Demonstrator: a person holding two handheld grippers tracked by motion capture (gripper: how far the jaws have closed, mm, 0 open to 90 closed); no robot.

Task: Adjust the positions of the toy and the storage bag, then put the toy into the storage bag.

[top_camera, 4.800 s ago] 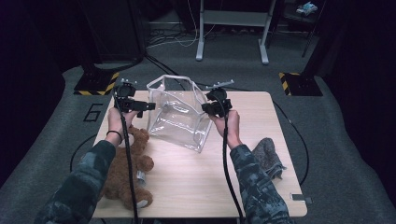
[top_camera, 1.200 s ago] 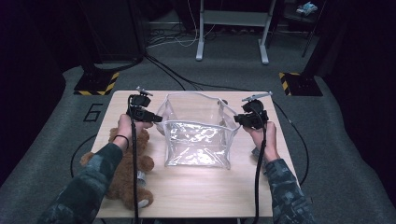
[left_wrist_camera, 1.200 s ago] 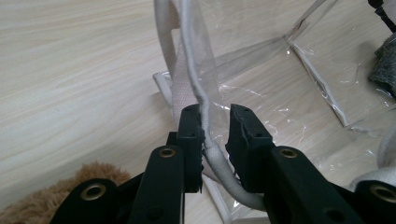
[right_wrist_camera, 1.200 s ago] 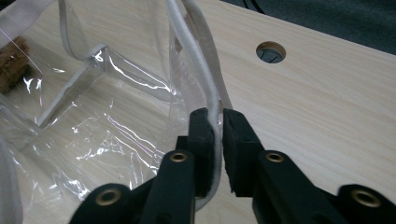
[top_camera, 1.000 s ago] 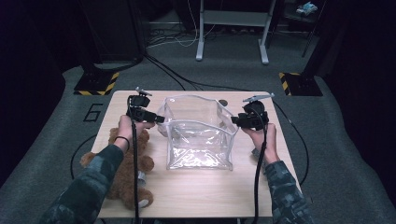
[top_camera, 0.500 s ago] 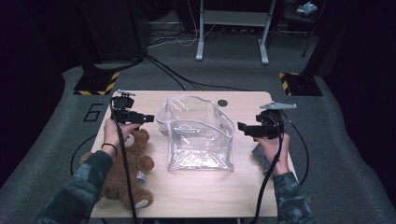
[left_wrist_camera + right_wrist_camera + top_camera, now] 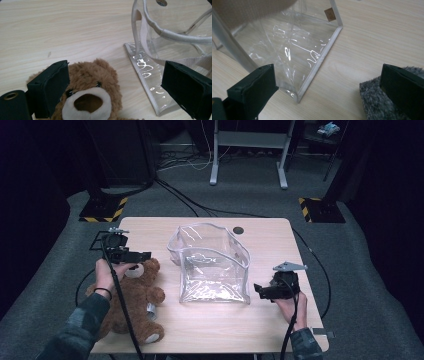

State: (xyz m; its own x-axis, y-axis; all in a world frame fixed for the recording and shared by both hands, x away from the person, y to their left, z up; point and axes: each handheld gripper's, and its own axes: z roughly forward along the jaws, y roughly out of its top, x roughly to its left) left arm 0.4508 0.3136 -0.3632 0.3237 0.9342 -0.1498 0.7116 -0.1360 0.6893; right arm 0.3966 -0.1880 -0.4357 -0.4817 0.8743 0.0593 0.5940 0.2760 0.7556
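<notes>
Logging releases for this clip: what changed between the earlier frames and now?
Both grippers let go of the bag, their jaws just opening with nothing between them. The left gripper drew back over the bear; the right gripper dropped toward the near right. The bag stands open mid-table; the bear stayed put.

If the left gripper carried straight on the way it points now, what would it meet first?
Most likely the teddy bear's head, which lies between and just beyond the open jaws of the left gripper. The clear bag stands off to one side; depth is hard to judge.
</notes>
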